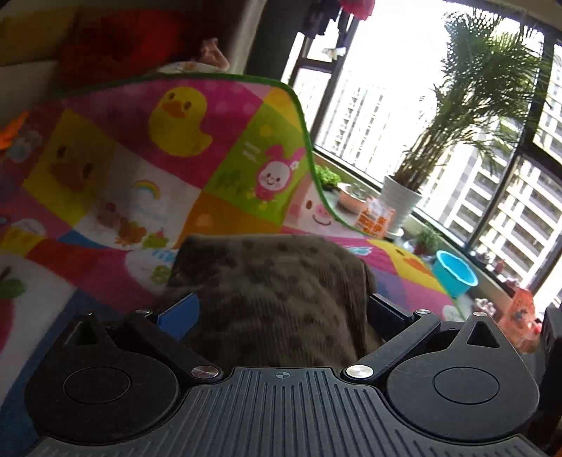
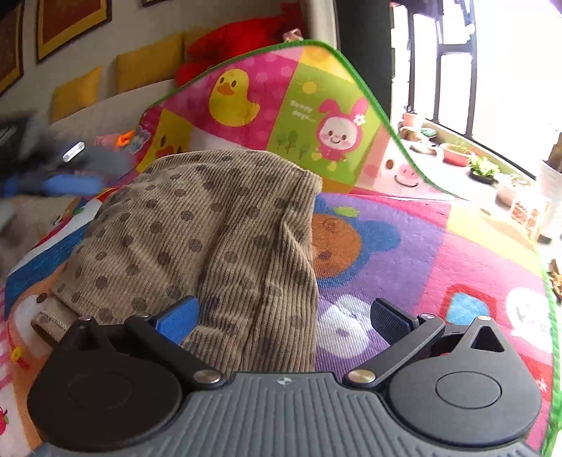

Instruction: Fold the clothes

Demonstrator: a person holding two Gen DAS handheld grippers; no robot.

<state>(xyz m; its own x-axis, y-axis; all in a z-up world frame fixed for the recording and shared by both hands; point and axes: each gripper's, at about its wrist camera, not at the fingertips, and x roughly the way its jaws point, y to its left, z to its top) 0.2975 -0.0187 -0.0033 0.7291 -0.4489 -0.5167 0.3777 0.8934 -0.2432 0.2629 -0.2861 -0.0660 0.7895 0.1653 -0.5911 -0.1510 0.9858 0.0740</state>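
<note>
A brown corduroy garment (image 2: 210,239) with dark polka dots lies bunched on a bright cartoon play mat (image 2: 421,246), its hem and a seam showing at the lower left of the right wrist view, its cloth humped and creased rather than flat. The right tool (image 2: 284,316) stands wide apart, blue pad over the fabric and black pad over bare mat, gripping nothing. The left tool (image 1: 281,313) is also spread wide with the same garment (image 1: 274,288) filling the gap between its pads (whether the cloth is merely beneath them or touching them cannot be told, and the picture is blurred there). By the look of it the folding is at an early or middle stage: the piece seems doubled over itself in one place, but no neat rectangle has been made, and smoothing and further folds appear to remain. The mat, edged in green and printed with ducks, a pink bunny and a pig, has its far corner turned up against a pale sofa (image 2: 116,105) carrying yellow cushions (image 2: 147,66) and something red and plush (image 2: 232,38). Beyond, large dark-framed windows (image 1: 491,175) look onto high-rise blocks; a tall palm in a white pot (image 1: 400,200), smaller potted plants and a turquoise basin (image 1: 455,274) line the sill and floor, and framed pictures (image 2: 66,21) hang on the wall above the sofa.
</note>
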